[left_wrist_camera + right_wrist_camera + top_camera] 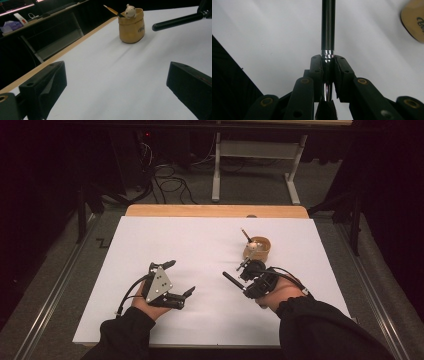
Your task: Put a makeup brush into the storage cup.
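Right gripper (328,72) clamped on a black pen (328,27); left gripper (112,85) gaped empty.
Next, presumably: tilting the pen into the tan holder (257,249).

We see a matt black pen (328,25) with a shiny metal band, a smooth tan leather-like pot (131,27), and white paper (200,250) over a wood table (215,210).
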A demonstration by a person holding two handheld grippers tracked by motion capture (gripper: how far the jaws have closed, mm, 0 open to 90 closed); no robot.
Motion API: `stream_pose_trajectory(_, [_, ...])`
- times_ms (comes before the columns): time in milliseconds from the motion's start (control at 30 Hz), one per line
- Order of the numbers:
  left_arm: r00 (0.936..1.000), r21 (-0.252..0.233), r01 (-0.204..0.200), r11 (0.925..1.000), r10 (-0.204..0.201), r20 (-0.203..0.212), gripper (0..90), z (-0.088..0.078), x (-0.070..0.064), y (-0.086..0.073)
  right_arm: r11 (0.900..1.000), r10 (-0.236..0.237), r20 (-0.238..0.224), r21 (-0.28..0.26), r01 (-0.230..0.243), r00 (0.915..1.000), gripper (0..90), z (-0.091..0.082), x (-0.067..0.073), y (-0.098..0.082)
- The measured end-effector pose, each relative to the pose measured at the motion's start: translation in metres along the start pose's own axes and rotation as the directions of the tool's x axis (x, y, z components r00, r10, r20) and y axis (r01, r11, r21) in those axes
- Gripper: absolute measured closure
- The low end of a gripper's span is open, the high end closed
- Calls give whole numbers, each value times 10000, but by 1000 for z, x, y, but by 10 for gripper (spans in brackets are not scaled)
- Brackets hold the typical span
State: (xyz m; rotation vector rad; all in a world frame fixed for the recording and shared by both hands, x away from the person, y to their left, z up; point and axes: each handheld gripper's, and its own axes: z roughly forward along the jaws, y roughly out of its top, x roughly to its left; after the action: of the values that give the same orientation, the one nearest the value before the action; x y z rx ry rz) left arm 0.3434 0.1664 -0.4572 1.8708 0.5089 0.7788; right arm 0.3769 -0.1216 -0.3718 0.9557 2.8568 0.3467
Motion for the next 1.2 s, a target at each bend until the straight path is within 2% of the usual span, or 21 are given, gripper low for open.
stream_pose_trajectory(167, [9988, -84, -477, 9988, 476, -92, 69, 0, -3, 0, 9996, -278, -108, -44, 278, 9996, 796, -3, 8, 7])
stream_pose_trajectory(367, [9952, 107, -955, 9954, 957, -219, 99, 2, -6, -2, 9981, -608, -285, 3, 608, 9977, 796, -5, 15, 16])
stream_pose_trajectory(567, [9906, 105, -1363, 9906, 1364, -92, 161, 3, -10, -2, 9950, -971, -447, 189, 980, 9943, 795, -6, 24, 26])
stream_pose_trajectory(800, [9777, 295, -2098, 9773, 2098, 17, 181, 6, -20, -2, 9896, -1302, -590, 540, 1334, 9897, 795, -5, 32, 32])
stream_pose_trajectory(1067, [9680, 442, -2508, 9670, 2509, 34, 219, 8, -26, -3, 9856, -1450, -697, 771, 1503, 9870, 795, 0, 37, 35])
stream_pose_trajectory(1200, [9611, 462, -2759, 9601, 2762, -3, 247, 8, -29, -3, 9830, -1551, -759, 874, 1616, 9850, 795, 2, 39, 37])
